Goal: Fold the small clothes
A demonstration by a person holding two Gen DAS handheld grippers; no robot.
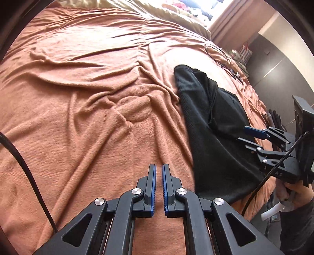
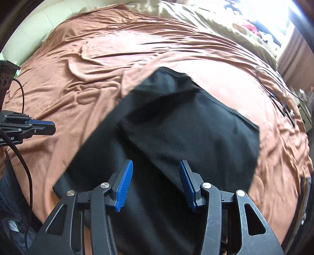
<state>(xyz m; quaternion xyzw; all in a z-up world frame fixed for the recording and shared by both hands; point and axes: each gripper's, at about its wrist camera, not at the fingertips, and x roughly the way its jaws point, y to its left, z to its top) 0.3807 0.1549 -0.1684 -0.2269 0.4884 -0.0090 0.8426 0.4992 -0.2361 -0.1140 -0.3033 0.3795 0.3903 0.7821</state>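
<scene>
A black garment (image 2: 176,137) lies spread on a bed under a rumpled orange-brown blanket (image 1: 78,88). In the right wrist view the cloth fills the middle and lower part of the picture, with one layer folded over another along a slanting edge that runs from about ten o'clock down toward five o'clock. In the left wrist view the same garment sits at three o'clock, a long dark shape reaching toward the near edge of the bed.

The right gripper (image 2: 156,182) hangs over the garment with its blue-padded fingers set wide apart; nothing sits between them, and whether the tips touch the cloth cannot be told. The left gripper (image 1: 159,188) is over bare blanket at six o'clock of its own view, just beside the garment's left edge, its fingers drawn narrow with only a thin slit between the pads and nothing in it.

A thin black cord (image 1: 221,56) lies coiled on the blanket at one o'clock, beyond the garment. A beige sheet (image 2: 186,17) lies across the bed's far end at twelve o'clock.
</scene>
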